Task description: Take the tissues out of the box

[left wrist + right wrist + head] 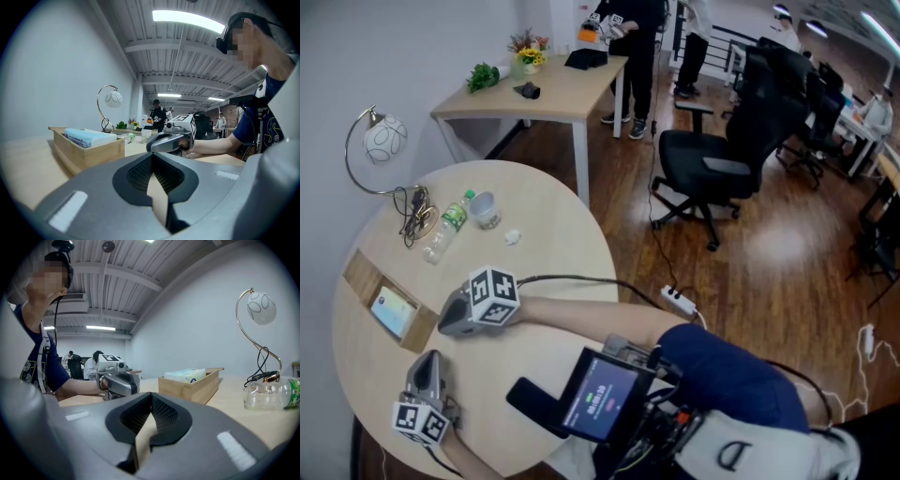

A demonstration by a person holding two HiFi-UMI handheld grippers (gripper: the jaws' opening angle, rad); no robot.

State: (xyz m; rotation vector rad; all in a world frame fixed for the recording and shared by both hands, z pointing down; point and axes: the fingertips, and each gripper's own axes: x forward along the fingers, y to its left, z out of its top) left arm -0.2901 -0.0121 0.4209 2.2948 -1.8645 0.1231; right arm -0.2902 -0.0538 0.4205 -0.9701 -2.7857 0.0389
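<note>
Both sets of fingers fully closed, nothing held: my left gripper [427,366], my right gripper [450,321], low at round pale-wood table [553,244]. Tissues [392,312], soft pale-blue pack, inside rectangular wooden box [361,272], near both grippers.

- Head view: from above, steeply down on the round surface [553,244].
- Left gripper view: low, near surface level, faces the right tool [152,146] closely.
- Right gripper view: low, faces the left tool [133,386]; all views share the wooden box [190,385].

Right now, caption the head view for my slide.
Left tool and right tool on the round table beside the tissue box.
</note>
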